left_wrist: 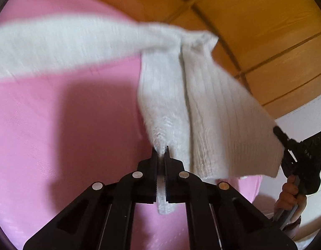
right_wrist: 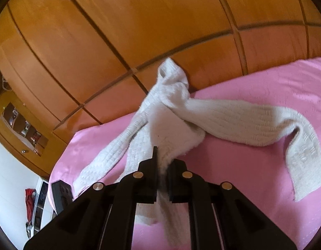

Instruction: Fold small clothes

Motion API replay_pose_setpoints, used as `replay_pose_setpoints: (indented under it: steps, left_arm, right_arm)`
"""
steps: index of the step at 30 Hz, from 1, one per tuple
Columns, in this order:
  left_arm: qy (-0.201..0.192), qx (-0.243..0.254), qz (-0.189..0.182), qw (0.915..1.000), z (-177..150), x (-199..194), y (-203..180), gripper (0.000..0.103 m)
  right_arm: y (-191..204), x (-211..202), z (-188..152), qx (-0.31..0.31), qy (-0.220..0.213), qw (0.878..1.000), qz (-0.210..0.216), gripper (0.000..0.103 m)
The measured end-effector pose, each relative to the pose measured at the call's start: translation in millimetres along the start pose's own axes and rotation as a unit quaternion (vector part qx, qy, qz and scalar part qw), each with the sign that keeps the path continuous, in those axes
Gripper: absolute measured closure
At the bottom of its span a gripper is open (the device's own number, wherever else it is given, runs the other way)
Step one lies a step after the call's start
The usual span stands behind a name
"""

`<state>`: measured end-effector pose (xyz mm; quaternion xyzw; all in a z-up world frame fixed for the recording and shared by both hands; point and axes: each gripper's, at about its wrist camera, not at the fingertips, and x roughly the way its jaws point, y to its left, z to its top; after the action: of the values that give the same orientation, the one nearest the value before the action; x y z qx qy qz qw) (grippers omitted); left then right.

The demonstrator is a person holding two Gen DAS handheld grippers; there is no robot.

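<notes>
A small white knitted garment [left_wrist: 166, 87] hangs in the air above a pink bedspread [left_wrist: 56, 125]. My left gripper [left_wrist: 160, 152] is shut on a bunched edge of it. One long white part stretches off to the left, blurred. My right gripper [left_wrist: 285, 143] shows at the right edge of the left wrist view, held by a hand, at the garment's far corner. In the right wrist view my right gripper [right_wrist: 162, 156] is shut on the same garment [right_wrist: 175, 112], whose sleeve [right_wrist: 264, 120] trails right across the bedspread [right_wrist: 243, 166].
A wooden panelled wardrobe [right_wrist: 139, 20] stands right behind the bed. A wooden shelf unit [right_wrist: 20, 125] with small items is at the left. A red object [right_wrist: 30, 200] and a dark box [right_wrist: 60, 195] sit low by the bed's left side.
</notes>
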<state>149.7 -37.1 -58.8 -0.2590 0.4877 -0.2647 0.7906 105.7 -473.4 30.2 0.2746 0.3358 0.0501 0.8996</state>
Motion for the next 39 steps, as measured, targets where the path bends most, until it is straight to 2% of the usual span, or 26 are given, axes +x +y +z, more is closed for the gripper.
replay_pose_setpoints:
  steps: [7,9,13,16,18,21,24,26,27,28,29,30,32,34,39]
  left_arm:
    - [-0.067,0.030,0.013,0.9972,22,-107,7,0.100]
    - [-0.078,0.036,0.021,0.9961,13,-143,12,0.100]
    - [-0.074,0.030,0.038,0.9961,-8,-177,19,0.100]
    - [-0.062,0.018,0.058,0.9962,-35,-186,25,0.100]
    - [-0.038,-0.006,0.064,0.9972,-53,-177,37,0.100]
    - [-0.015,-0.017,0.092,0.9955,-69,-156,55,0.100]
    - [-0.015,-0.035,0.127,0.9911,-72,-141,65,0.099]
    - [-0.027,-0.057,0.138,0.9884,-66,-144,77,0.097]
    - [-0.035,-0.071,0.143,0.9866,-62,-149,86,0.083]
    - [-0.048,-0.083,0.152,0.9837,-57,-157,92,0.065]
    - [-0.070,-0.095,0.161,0.9799,-53,-166,101,0.060]
    - [-0.091,-0.109,0.169,0.9754,-45,-175,109,0.059]
    - [-0.107,-0.130,0.171,0.9707,-36,-186,121,0.059]
    - [-0.122,-0.139,0.175,0.9671,-22,-188,129,0.059]
    - [-0.122,-0.151,0.198,0.9609,12,-174,144,0.059]
  right_arm:
    - [17,-54,-2,-0.020,-0.026,0.999,0.022,0.097]
    - [18,-67,-14,-0.023,-0.019,0.999,0.023,0.097]
    - [8,-82,-51,-0.012,0.014,1.000,0.007,0.097]
    - [-13,-85,-93,0.014,0.058,0.998,-0.015,0.097]
    - [-26,-79,-116,0.023,0.085,0.995,-0.040,0.097]
    - [-53,-62,-151,0.052,0.130,0.987,-0.082,0.097]
    - [-66,-50,-165,0.058,0.148,0.981,-0.111,0.097]
    - [-62,-49,-161,0.047,0.145,0.981,-0.124,0.091]
    - [-58,-51,-158,0.036,0.139,0.981,-0.134,0.090]
    - [-52,-54,-154,0.020,0.128,0.981,-0.146,0.082]
    - [-46,-55,-150,0.009,0.120,0.981,-0.154,0.073]
    - [-41,-55,-146,-0.003,0.108,0.982,-0.157,0.070]
    - [-25,-53,-142,-0.028,0.091,0.983,-0.154,0.063]
    - [-9,-45,-139,-0.043,0.086,0.987,-0.132,0.056]
    - [38,2,-148,-0.082,0.112,0.988,-0.065,0.056]
